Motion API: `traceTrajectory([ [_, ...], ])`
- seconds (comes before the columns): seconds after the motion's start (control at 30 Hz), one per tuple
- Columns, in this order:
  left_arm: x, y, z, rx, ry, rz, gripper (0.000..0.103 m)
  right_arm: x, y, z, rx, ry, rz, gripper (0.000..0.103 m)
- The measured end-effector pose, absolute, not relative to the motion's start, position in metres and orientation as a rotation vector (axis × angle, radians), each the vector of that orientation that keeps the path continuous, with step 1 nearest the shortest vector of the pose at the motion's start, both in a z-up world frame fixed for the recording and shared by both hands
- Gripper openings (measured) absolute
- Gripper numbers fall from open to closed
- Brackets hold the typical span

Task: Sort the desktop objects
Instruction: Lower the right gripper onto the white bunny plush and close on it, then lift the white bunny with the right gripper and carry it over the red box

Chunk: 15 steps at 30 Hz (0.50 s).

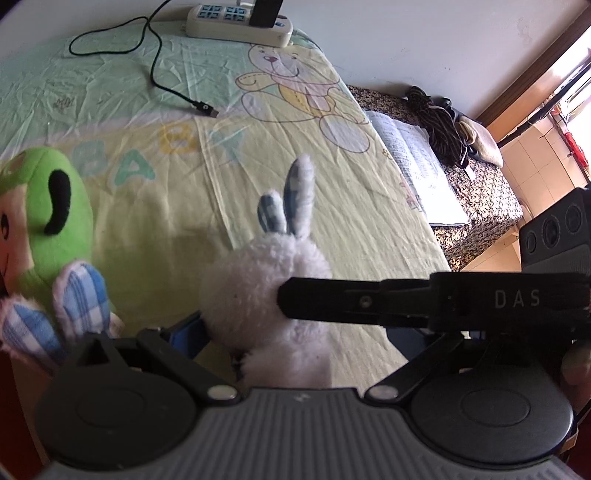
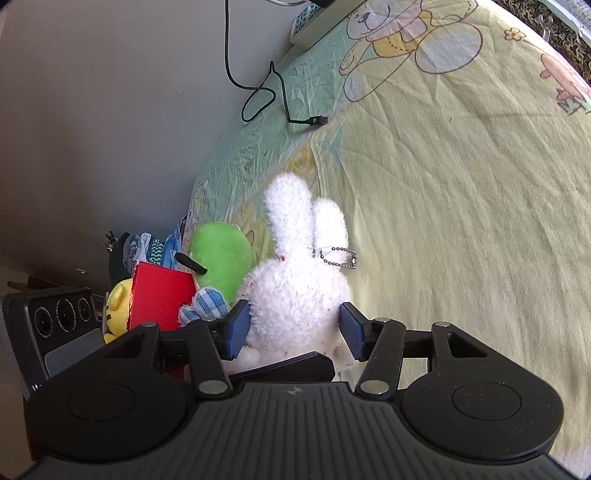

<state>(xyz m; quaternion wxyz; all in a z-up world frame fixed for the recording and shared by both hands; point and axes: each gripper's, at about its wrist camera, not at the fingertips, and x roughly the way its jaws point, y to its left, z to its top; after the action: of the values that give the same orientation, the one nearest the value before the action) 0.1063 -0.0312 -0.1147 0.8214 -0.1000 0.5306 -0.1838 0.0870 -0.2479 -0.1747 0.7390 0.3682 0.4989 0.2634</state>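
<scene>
White plush rabbit (image 2: 295,291): fluffy, with two long ears pointing away from me, blue-checked on their fronts, and a ball chain (image 2: 338,256) at the ear base. It sat on the yellow-green sheet between my pads. Beside it lay a green plush (image 2: 221,258), a red box (image 2: 160,299), a yellow plush (image 2: 118,306) and a second pair of blue-checked ears (image 1: 55,314).

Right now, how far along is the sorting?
Done, apparently: the green plush and yellow plush sit grouped together. In hand: the right tool has its pads against both sides of the white bunny. Left: the black cable and power strip lie on the sheet; their destination isn't shown.
</scene>
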Motion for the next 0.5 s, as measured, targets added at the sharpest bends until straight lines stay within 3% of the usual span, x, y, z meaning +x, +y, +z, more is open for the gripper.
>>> traceTrajectory([
  [0.33,0.084,-0.035,-0.101,-0.199,1.115,-0.432,0.086,0.062,-0.254,-0.159,0.793,1.097,0.562,0.049],
  [0.5,0.065,-0.041,-0.091,-0.176,1.094,-0.457,0.085,0.041,-0.255,-0.146,0.78,1.082,0.552,0.049],
])
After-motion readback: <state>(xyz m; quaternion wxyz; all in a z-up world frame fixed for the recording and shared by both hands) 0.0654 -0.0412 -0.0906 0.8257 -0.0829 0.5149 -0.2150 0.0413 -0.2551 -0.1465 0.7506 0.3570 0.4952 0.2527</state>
